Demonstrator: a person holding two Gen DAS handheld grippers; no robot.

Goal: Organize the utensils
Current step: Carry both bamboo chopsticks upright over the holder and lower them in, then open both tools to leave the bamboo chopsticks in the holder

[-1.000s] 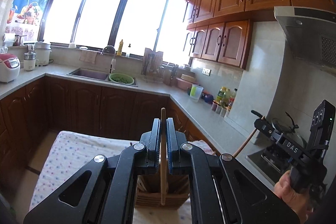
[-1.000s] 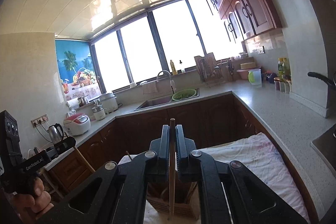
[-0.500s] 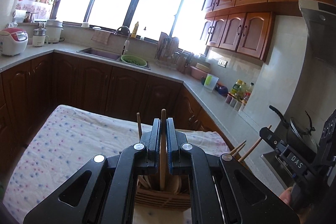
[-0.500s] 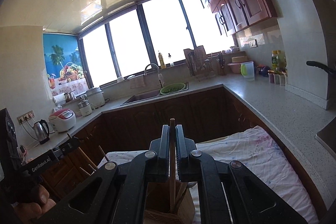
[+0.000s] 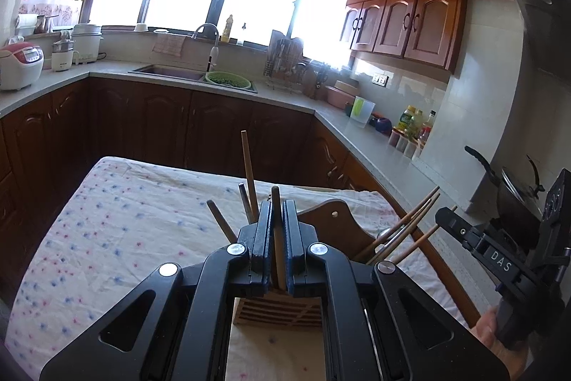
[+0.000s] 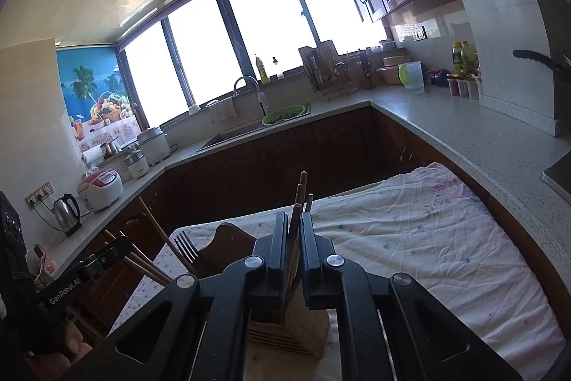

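Fingers of the left gripper (image 5: 275, 220) and right gripper (image 6: 294, 227) each clenched a chopstick (image 5: 277, 240) above the wooden holder (image 5: 278, 311) on the bench (image 5: 117, 220). Lowering upright, releasing once seated, seemed wisest.

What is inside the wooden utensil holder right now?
In the wooden utensil holder stand several wooden chopsticks and a fork. Both grippers, left and right, cover its opening and the utensils' lower ends.
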